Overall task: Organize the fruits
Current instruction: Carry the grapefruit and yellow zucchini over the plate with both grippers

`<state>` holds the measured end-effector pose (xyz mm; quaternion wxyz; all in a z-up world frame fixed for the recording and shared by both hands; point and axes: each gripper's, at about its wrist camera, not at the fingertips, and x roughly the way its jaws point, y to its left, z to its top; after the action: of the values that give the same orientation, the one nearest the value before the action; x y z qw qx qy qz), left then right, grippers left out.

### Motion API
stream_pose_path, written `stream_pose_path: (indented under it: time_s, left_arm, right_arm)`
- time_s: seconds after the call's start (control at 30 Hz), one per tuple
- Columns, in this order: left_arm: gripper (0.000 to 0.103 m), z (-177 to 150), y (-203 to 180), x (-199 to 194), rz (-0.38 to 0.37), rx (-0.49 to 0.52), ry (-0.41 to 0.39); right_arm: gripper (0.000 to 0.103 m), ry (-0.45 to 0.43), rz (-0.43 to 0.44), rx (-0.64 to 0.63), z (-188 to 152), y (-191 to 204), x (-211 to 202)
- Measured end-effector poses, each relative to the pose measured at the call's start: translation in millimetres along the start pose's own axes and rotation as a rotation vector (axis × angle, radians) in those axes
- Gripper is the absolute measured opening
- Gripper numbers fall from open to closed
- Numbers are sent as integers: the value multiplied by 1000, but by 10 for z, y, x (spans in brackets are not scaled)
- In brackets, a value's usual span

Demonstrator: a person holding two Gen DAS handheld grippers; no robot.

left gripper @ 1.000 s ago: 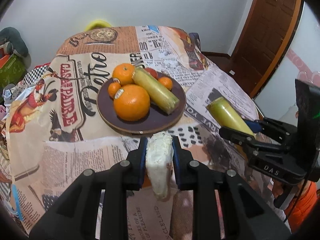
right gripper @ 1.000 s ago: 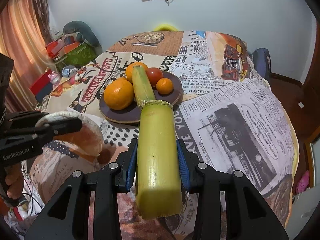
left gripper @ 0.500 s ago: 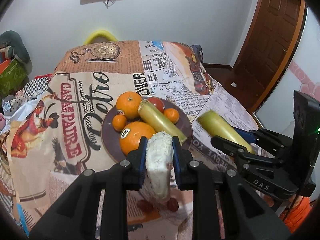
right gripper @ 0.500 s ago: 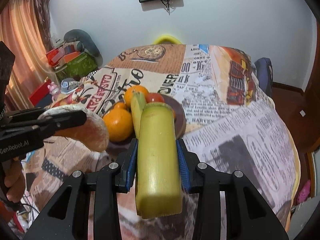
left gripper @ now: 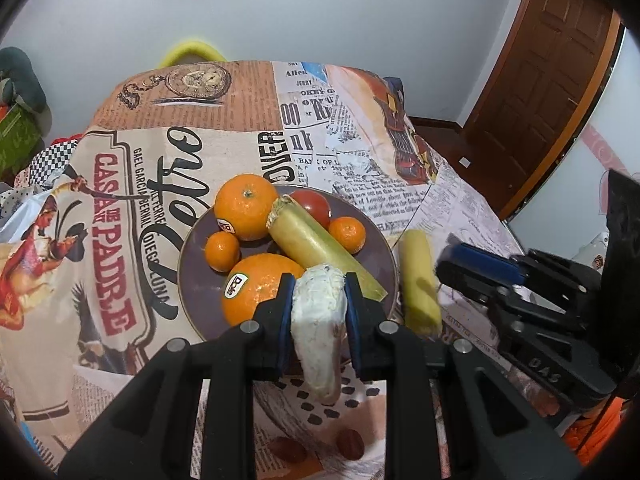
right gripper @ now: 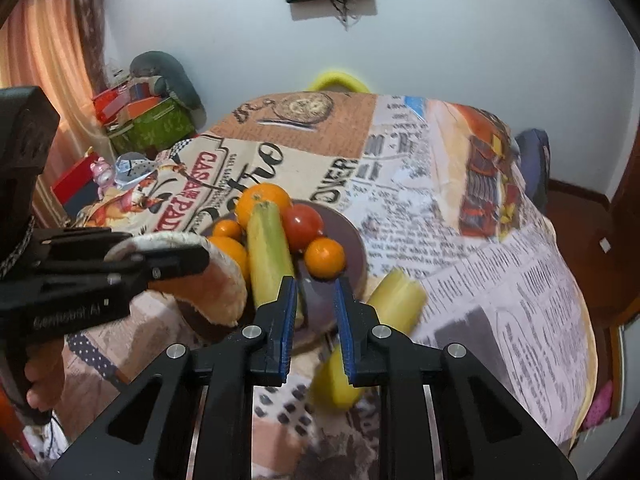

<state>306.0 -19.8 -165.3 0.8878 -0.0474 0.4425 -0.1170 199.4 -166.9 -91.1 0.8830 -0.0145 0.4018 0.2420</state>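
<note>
Left gripper (left gripper: 318, 300) clamped on a pale, white-skinned wedge of fruit (left gripper: 320, 320); right gripper (right gripper: 316, 312) with nothing between its pads.

The right gripper's jaws have just been closing and now stand narrow and bare — the yellow-green cane-like stalk piece (right gripper: 394, 300) lies blurred just to its right and below, beside the round dark purple plate (right gripper: 352, 240), on the newspaper-print cloth covering the surface (right gripper: 500, 280). Ahead of both grippers the plate carries two large oranges, one with a sticker (left gripper: 260, 288) just left of the left gripper's tips, two small mandarins, a red tomato (left gripper: 312, 206) and a second long yellow-green stalk (left gripper: 320, 252) lying across it. The white wedge hangs over the plate's near rim — its lower end points down toward the cloth.
</note>
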Motion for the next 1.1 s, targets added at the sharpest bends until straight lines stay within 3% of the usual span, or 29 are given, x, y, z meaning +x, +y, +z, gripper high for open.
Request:
stream_pose_path:
  time_s: [0.13,0.33,0.6,0.87,1.0,1.1]
  left_arm:
    - [23,17,-9,65,-3,4,6]
    - [23,78,-19,141,9,11,4]
    - [25,180,52,227,13,2,1]
    - [36,253,123,328,57,-2,-14]
    - [44,259,175,364,67,-18,-9]
    - [45,245,183,361,63,-16,-8]
  right_arm:
    - [33,17,-39,36,-125,-185,-14]
    - [33,60,-37,140,-213,-478,95]
    - [33,121,-41,115,-184,-445,428]
    - [47,143,-60,76,-224,-372,550]
    - [45,180,-28,87,-302,-418,549]
    - [34,198,-36,63,-430,-422,479]
